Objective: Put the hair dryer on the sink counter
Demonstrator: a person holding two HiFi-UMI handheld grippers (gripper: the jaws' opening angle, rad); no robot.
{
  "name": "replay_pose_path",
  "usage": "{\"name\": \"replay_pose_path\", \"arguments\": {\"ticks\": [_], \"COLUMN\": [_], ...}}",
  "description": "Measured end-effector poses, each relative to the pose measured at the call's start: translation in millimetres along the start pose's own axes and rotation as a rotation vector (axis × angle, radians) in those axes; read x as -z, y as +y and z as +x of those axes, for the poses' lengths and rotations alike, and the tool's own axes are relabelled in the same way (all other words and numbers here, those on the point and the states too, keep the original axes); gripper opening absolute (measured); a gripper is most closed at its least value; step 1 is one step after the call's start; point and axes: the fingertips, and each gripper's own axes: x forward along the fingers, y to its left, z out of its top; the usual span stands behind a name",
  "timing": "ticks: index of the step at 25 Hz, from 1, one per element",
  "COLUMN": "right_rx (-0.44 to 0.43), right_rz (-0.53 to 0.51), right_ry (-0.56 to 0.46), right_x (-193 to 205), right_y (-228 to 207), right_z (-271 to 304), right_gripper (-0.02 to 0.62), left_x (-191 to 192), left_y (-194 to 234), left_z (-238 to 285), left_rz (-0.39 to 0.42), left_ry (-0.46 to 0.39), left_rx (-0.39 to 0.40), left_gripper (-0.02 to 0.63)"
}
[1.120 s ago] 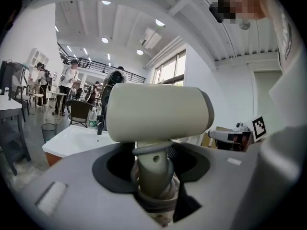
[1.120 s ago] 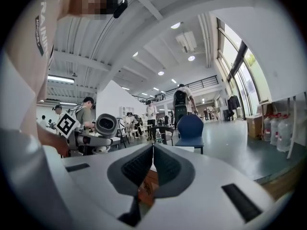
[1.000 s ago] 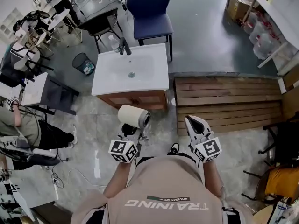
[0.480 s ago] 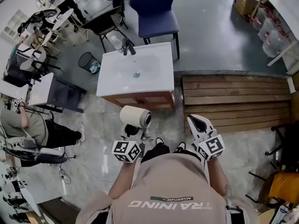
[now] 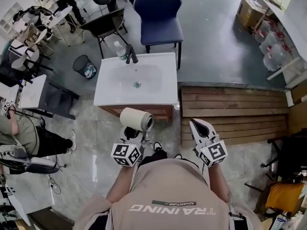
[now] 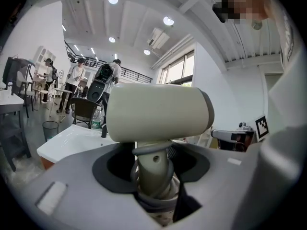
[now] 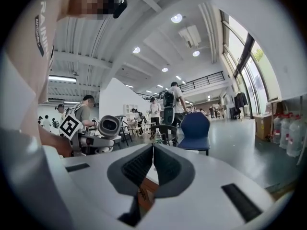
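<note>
With my left gripper (image 5: pixel 135 134) jaws clenched on the hair dryer (image 5: pixel 136 119) just short of the sink bench (image 5: pixel 165 97), and my right gripper (image 5: pixel 200 127) shut and empty, I should lay it flat beside the basin (image 5: pixel 135 78).

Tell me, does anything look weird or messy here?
Nothing is spilled or broken. One odd thing: the sink counter stands alone on the open floor, with a blue chair behind it instead of a wall.

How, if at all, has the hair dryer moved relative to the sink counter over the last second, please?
Yes: the hair dryer, held in the left gripper, has come nearer the front edge of the sink counter in the head view.
</note>
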Motion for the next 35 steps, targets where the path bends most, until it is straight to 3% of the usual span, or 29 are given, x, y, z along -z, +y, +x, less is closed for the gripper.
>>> {"name": "replay_pose_path", "arguments": {"ticks": [7, 16, 25, 29, 35], "right_rx": [0.056, 0.132, 0.162, 0.166, 0.126], "right_rz": [-0.061, -0.061, -0.044, -0.021, -0.006], "right_ry": [-0.001, 0.026, 0.044, 0.050, 0.041], "right_x": [-24, -17, -14, -11, -9], "right_y": [-6, 0, -6, -22, -49], "right_z": [45, 84, 97, 102, 130], "right_gripper": [0.006, 0.007, 0.007, 0.006, 0.008], "left_x": [-25, -28, -3, -4, -12], "left_y": [46, 98, 107, 100, 111], "left_z": [23, 39, 58, 74, 98], "left_rz": [0.019, 0.000, -0.059, -0.049, -0.048], "left_ry": [-0.019, 0.005, 0.072, 0.084, 0.100], "left_rx": [0.066, 0.112, 0.143, 0.159, 0.119], "left_gripper": [0.215, 0.215, 0.215, 0.215, 0.215]}}
